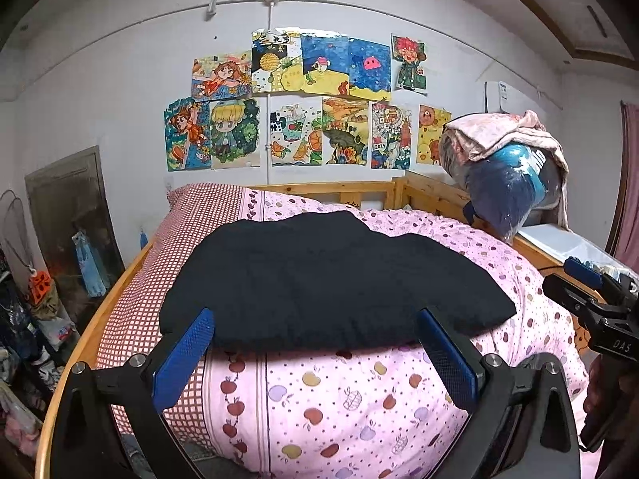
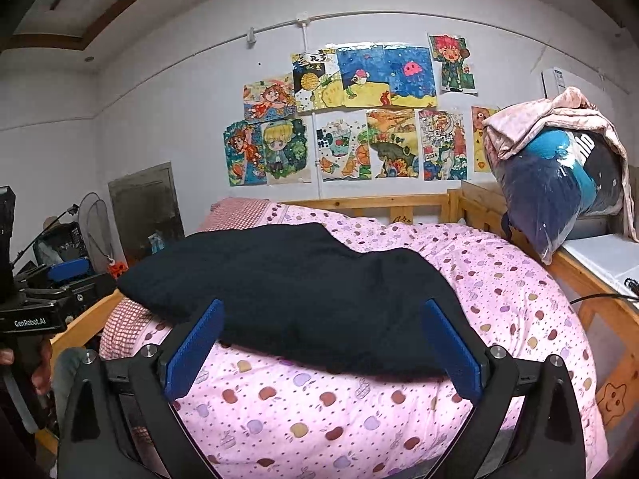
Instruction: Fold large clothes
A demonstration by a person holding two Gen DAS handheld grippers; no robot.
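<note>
Your left gripper (image 1: pixel 315 355) and right gripper (image 2: pixel 323 351), both spread empty, face the black garment's (image 1: pixel 319 279) near edge, long axis left-right.

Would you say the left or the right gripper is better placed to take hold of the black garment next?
Probably the left gripper: its open jaws already straddle the near edge of the black garment. The right gripper, also open, faces the thinner end; it's close, though.

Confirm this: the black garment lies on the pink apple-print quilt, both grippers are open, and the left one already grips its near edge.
Not quite: the left gripper grips nothing. Its own wrist view shows the jaws spread, short of the black garment on the pink apple-print quilt. The right gripper is open too.
</note>
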